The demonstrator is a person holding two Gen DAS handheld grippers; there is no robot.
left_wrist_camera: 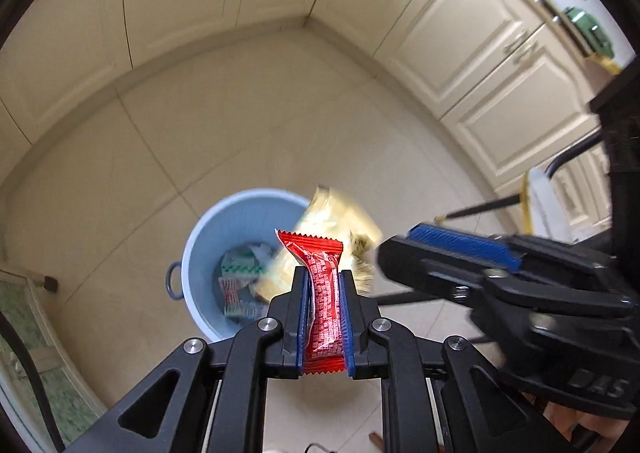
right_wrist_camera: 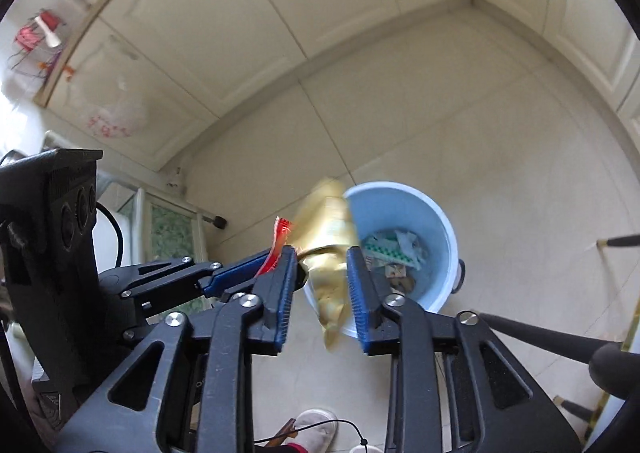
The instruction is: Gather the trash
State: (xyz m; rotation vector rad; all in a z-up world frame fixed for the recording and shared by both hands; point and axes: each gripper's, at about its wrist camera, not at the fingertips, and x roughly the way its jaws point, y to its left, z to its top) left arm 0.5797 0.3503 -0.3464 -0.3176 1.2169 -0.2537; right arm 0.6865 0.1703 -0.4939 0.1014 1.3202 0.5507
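Note:
A red snack wrapper (left_wrist_camera: 324, 305) stands upright between the blue pads of my left gripper (left_wrist_camera: 323, 273), which is shut on it. A blurred golden-yellow packet (right_wrist_camera: 330, 277) hangs loose between the jaws of my right gripper (right_wrist_camera: 322, 253), with gaps to the pads (right_wrist_camera: 358, 293); that gripper is open. Both grippers point down over a light blue bin (left_wrist_camera: 208, 229) on the tiled floor, which holds several wrappers (left_wrist_camera: 240, 285). In the right wrist view the bin (right_wrist_camera: 440, 221) lies just beyond the fingertips. The left gripper (right_wrist_camera: 268, 259) with the red wrapper (right_wrist_camera: 280, 237) comes in from the left.
Cream cabinet doors (left_wrist_camera: 472, 37) run around the floor's far corner. A glass table's frame and foot (right_wrist_camera: 218, 221) stand at the left. Dark chair legs (right_wrist_camera: 540, 337) cross at the right. A person's white shoe (right_wrist_camera: 316, 429) shows at the bottom edge.

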